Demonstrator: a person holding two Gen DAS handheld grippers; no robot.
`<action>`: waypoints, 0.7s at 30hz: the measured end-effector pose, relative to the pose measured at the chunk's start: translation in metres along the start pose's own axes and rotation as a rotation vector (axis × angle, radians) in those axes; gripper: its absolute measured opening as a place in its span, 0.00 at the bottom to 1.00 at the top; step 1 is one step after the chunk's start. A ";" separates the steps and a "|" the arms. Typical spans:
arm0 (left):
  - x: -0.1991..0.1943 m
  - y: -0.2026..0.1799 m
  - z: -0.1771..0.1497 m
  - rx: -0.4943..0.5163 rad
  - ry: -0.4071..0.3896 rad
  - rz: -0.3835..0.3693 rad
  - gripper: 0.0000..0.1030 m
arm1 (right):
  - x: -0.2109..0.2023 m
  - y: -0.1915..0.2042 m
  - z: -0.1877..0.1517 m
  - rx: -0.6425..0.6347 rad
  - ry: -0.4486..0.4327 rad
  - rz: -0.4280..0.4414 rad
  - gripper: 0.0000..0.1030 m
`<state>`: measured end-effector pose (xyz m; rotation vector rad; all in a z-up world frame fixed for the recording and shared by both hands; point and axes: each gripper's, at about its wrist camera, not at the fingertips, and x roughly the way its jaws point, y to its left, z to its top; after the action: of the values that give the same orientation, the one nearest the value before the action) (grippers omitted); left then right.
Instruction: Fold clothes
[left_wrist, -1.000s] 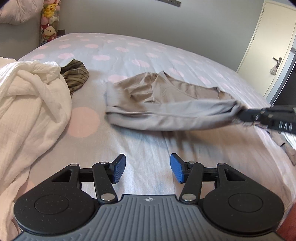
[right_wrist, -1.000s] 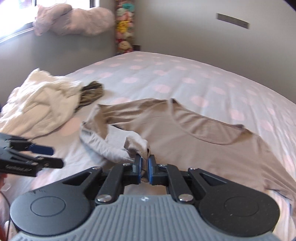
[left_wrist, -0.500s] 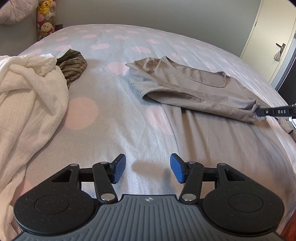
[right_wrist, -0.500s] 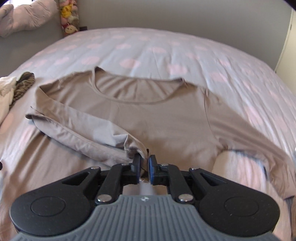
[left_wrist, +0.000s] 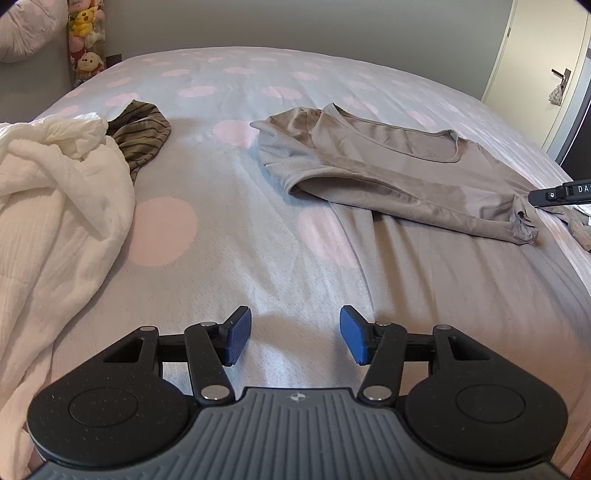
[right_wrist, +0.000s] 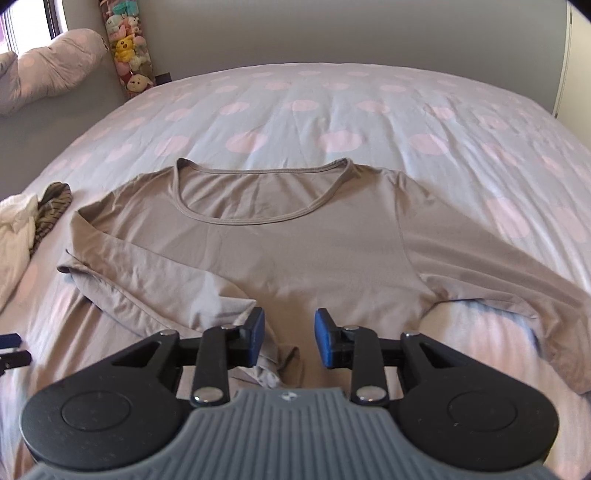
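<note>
Taupe long-sleeve top reads thin, light and limp, so I'd pinch at seams or hem, since 1 layer will slide off another. It lies flat on the dotted bedspread, neckline at 12 o'clock, left sleeve folded across the body. My right gripper is opening, cuff loose between its jaws. My left gripper hangs apart, holding nothing.

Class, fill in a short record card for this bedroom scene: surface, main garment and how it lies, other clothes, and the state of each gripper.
surface: bed with pink-dotted cover
main garment: taupe long-sleeved top, spread flat, neckline away from the camera, one sleeve folded across the body
other clothes: white garment in a heap, striped garment beside it
left gripper: jaws open, nothing between them
right gripper: jaws opening, sleeve cuff lying loose between them
</note>
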<state>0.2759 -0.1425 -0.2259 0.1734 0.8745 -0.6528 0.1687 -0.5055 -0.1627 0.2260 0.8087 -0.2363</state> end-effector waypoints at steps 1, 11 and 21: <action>0.000 0.000 0.000 0.002 -0.004 0.003 0.50 | -0.001 0.004 -0.002 -0.009 -0.011 0.011 0.48; 0.002 0.002 0.001 0.011 -0.013 0.018 0.50 | 0.023 0.022 -0.011 -0.117 0.008 -0.039 0.05; 0.002 -0.002 0.007 0.046 -0.030 0.031 0.50 | -0.032 0.010 0.082 -0.093 -0.199 0.002 0.05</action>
<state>0.2805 -0.1478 -0.2223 0.2176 0.8271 -0.6456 0.2070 -0.5156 -0.0830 0.1136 0.6203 -0.2148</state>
